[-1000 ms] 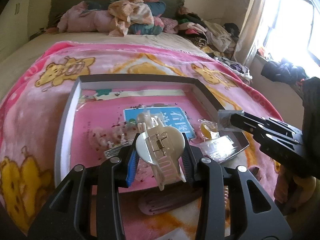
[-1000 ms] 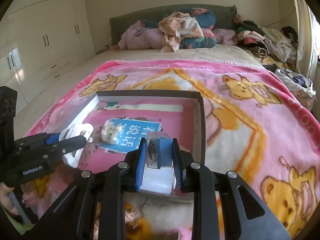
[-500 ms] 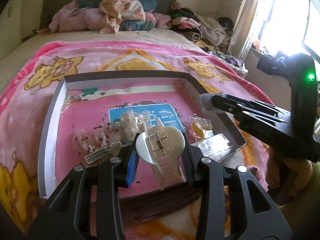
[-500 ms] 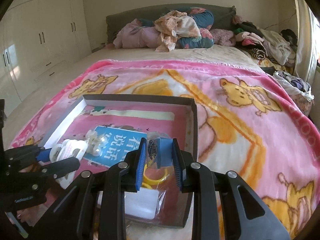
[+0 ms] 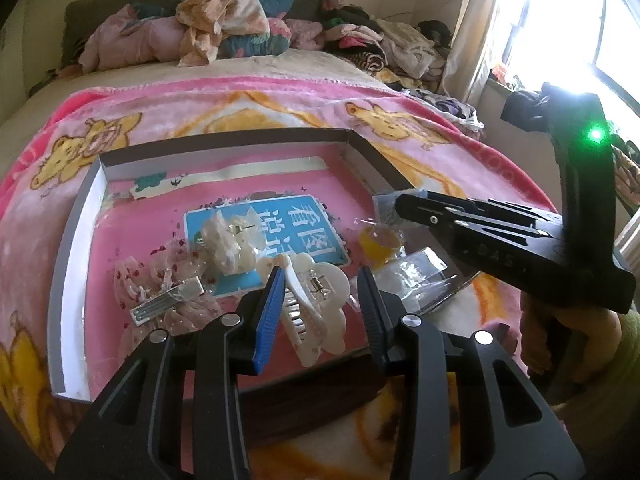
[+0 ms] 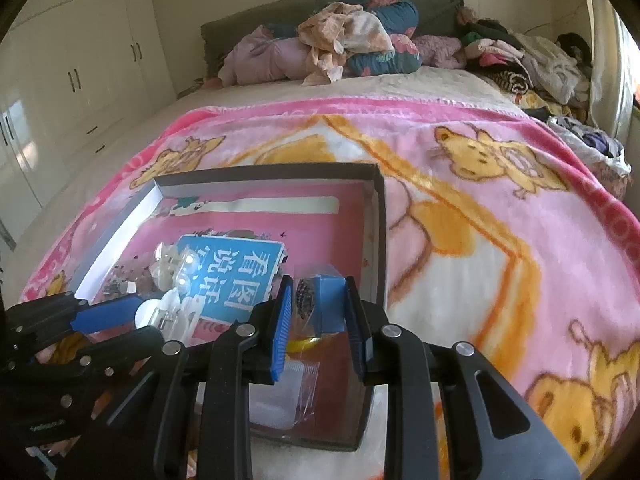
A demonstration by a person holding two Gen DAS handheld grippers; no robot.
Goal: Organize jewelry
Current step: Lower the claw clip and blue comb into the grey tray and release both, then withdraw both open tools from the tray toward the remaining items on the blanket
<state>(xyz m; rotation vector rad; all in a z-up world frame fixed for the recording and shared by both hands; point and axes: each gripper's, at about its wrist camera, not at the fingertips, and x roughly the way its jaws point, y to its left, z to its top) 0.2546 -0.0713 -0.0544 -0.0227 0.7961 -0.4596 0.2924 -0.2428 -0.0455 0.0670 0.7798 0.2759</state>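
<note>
Left gripper (image 5: pixel 320 276) is partly closed around a cream hair claw clip (image 5: pixel 316 304), which stands tilted between the jaws. The clip lies against the blue left pad, and it looks gripped, though contact at the right pad is hard to make out. It hangs over the near part of a shallow grey-rimmed box (image 5: pixel 224 142) that sits on a pink cartoon blanket (image 5: pixel 280 100) spread over a bed.

Right gripper (image 6: pixel 318 284) has just been opening its jaws. They now stand a little apart around a small blue card (image 6: pixel 330 304) that carries a dark beaded piece (image 6: pixel 305 296); the pads no longer seem to press on it. This gripper is over the box's near right corner, above a yellow ring in a clear bag (image 6: pixel 304 344).

Inside the box lie a blue sheet with white characters (image 5: pixel 288 228), a translucent claw clip (image 5: pixel 228 244) on its left edge, and a pale pink bow clip with a metal bar (image 5: pixel 172 300) nearer the left wall. Piled clothes (image 6: pixel 352 44) lie at the far end of the bed.
</note>
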